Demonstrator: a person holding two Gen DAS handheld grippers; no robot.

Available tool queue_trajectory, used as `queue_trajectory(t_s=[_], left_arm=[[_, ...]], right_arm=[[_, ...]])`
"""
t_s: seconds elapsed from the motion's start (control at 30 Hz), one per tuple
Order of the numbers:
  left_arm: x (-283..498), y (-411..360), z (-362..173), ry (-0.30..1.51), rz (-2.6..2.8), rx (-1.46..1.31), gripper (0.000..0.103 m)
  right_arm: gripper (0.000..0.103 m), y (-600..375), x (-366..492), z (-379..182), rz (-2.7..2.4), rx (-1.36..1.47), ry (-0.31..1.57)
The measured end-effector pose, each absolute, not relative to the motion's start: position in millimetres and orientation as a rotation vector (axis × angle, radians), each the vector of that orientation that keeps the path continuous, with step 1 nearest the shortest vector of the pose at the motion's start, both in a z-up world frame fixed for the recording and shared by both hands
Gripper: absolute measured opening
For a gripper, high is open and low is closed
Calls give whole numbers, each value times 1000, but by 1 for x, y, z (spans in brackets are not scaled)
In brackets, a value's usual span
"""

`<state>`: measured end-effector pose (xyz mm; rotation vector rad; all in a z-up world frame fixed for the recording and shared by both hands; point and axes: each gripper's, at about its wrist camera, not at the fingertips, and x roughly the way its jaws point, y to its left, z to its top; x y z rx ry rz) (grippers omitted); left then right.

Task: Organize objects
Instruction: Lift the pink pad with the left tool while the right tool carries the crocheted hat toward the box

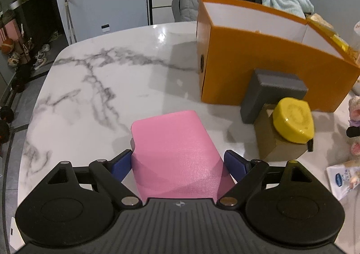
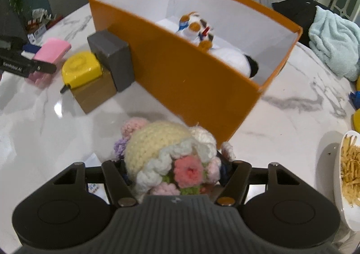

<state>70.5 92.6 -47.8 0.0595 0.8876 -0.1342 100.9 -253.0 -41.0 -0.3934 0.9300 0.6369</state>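
I keep both loads aimed toward the orange box (image 2: 198, 73), my left gripper (image 1: 177, 161) clamped on the pink case (image 1: 175, 152) to its left and my right gripper (image 2: 177, 168) squeezing the crocheted doll (image 2: 171, 157) just before its near wall, ready, I judge, to drop inside.

We see a glossy, smooth marble-look table (image 1: 94, 78) that throws back the room lights, and on it an orange box (image 2: 193, 78) whose matt outer walls look like card, lined inside with plain white. The pink case (image 1: 175, 148) has a fine-grained, leather-like matt skin, the yellow tape measure (image 1: 293, 120) looks like shiny hard plastic, and it rests on a dull brown cardboard box (image 1: 273, 143) beside a smooth matt grey block (image 1: 267, 94). The crocheted yarn doll (image 2: 166, 157) is rough and knotted, the blue towel (image 2: 335, 46) looks fluffy, and our left gripper (image 1: 178, 161) is ribbed matt black plastic with bright metal pins.
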Motion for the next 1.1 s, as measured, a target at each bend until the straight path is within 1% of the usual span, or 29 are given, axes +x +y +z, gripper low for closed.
queue_trajectory(t_s=[0.27,0.63,0.87,1.1], left_arm=[[67,92,-11,828,-186,4,102],[71,55,52,733,-307,67,102],[100,25,92,643,-354,92,102],[138,-9,104,584,-370,131,102]], right_arm=[[67,-266,100,-9,651,-330,906],[67,-273,101,57,692,-260,810],[67,-267,124,97,676,-220,732],[67,-251,160,125,636,-181,666]])
